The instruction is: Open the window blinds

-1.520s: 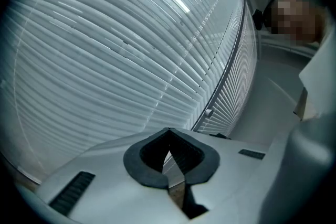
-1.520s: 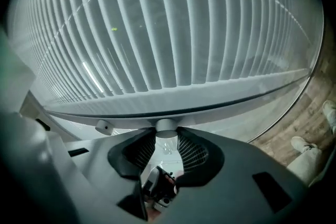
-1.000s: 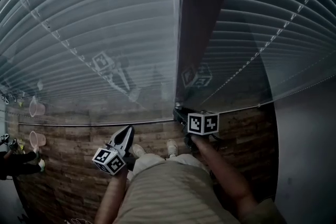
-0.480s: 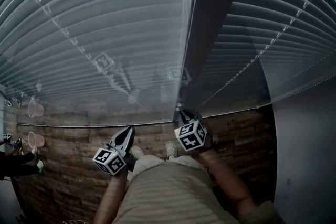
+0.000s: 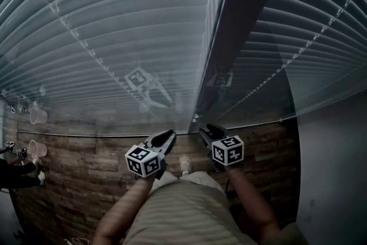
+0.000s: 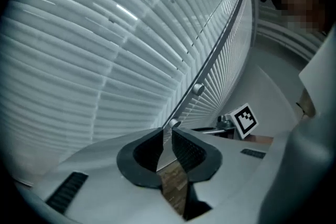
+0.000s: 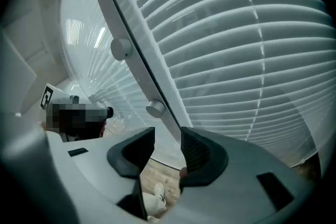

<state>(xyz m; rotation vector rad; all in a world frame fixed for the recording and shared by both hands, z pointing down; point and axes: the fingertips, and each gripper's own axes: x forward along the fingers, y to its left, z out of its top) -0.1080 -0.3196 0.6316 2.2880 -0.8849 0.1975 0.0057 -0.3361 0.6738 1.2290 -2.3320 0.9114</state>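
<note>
From the head view, the blinds (image 5: 114, 20) fill the window ahead: long, thin, pale slats lying flat over one another, closed, strung on fine cords. A dark upright post (image 5: 241, 26) splits them into a wide left panel and a narrower right one. Below the bottom rail runs a rough brick wall (image 5: 74, 169). The left gripper (image 5: 167, 136) and right gripper (image 5: 205, 130) are held up side by side just under the post's foot. Each has a black-and-white marker cube (image 5: 143, 160), and both sit above ribbed beige trousers (image 5: 183, 209).

In the left gripper view, the left gripper (image 6: 167, 131) has its dark ridged jaws parted by only a thin slit. They have just been opening and hold nothing. The slats (image 6: 105, 60) curve away beyond, beside a slim slanting rail (image 6: 220, 39) with a round knob (image 6: 198, 88).

In the right gripper view, the right gripper (image 7: 168, 134) shows a clear gap between its matte black jaws. They too have just been opening and are empty. The rail (image 7: 131, 44) rises just past them, with smooth slats on either side.
</note>
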